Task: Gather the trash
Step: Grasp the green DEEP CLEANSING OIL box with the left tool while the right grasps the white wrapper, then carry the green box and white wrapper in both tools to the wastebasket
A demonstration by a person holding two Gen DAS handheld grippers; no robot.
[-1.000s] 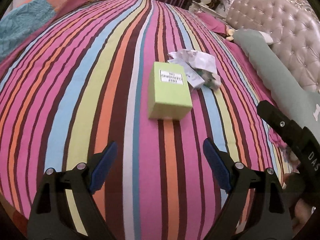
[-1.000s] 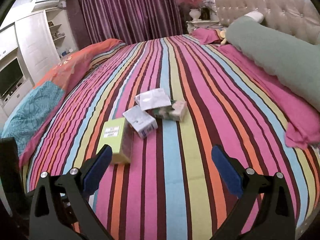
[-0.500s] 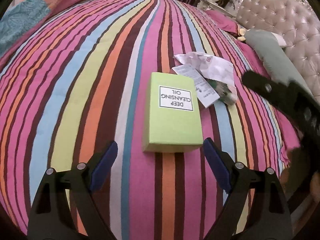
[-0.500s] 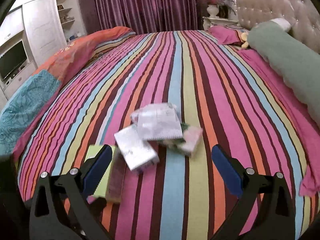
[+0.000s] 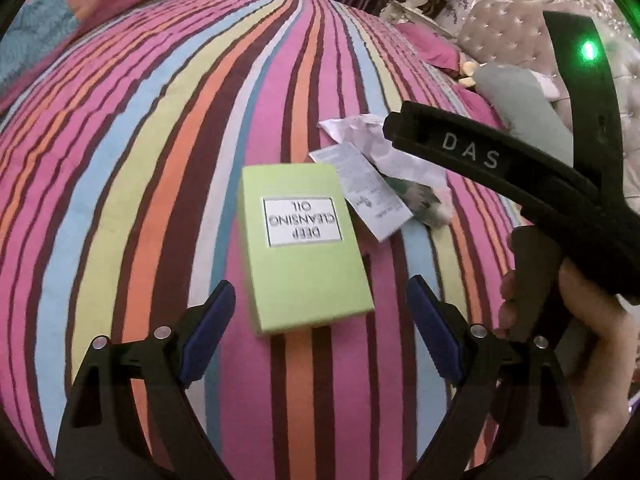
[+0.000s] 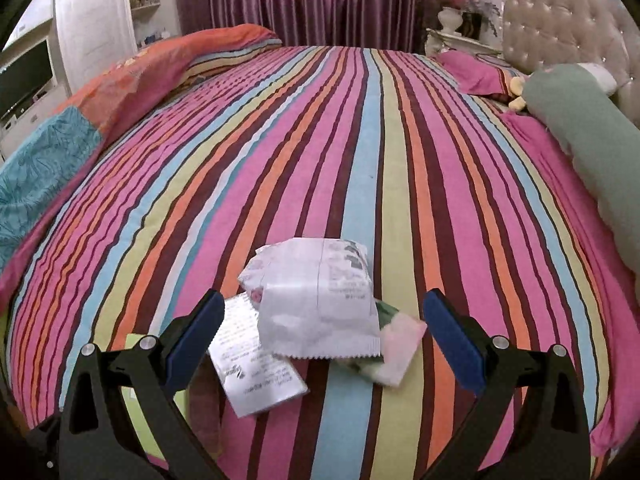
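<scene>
Both tongs spread wide, nothing pinched in either.

Left gripper (image 5: pixel 320 324) hovers over the near end of the green box (image 5: pixel 302 246), label "DEEP CLEANSING OIL", lying flat on the striped bedspread (image 5: pixel 140 200). Pads look apart from the box sides; can't tell how high above it they sit.

Right gripper (image 6: pixel 320 332) is lined up on the trash pile just beside the box: white wrapper (image 6: pixel 316 304) on top, a flat printed sachet (image 6: pixel 256 372) under its left edge, a green-and-pink packet (image 6: pixel 394 354) poking out on the right. All three overlap.

Risks as I see them:
- Box is wide and lies flat. If the left jaws close on the soft bedding first, they likely bunch fabric or shove the box forward instead of clamping it.
- Box sides look smooth; a shallow bite at the near end probably lets it pivot and drop.
- Wrapper is thin and crumpled. A pinch may take only the top layer and leave the sachet and packet behind, or drag them across the bed.
- The sachet lies flat on the cloth, so a fingertip may not get under it.
- The two tools are close: in the left view the right tool's body and the hand (image 5: pixel 580 320) holding it sit right next to the left gripper. Simultaneous closing risks a knock.
</scene>
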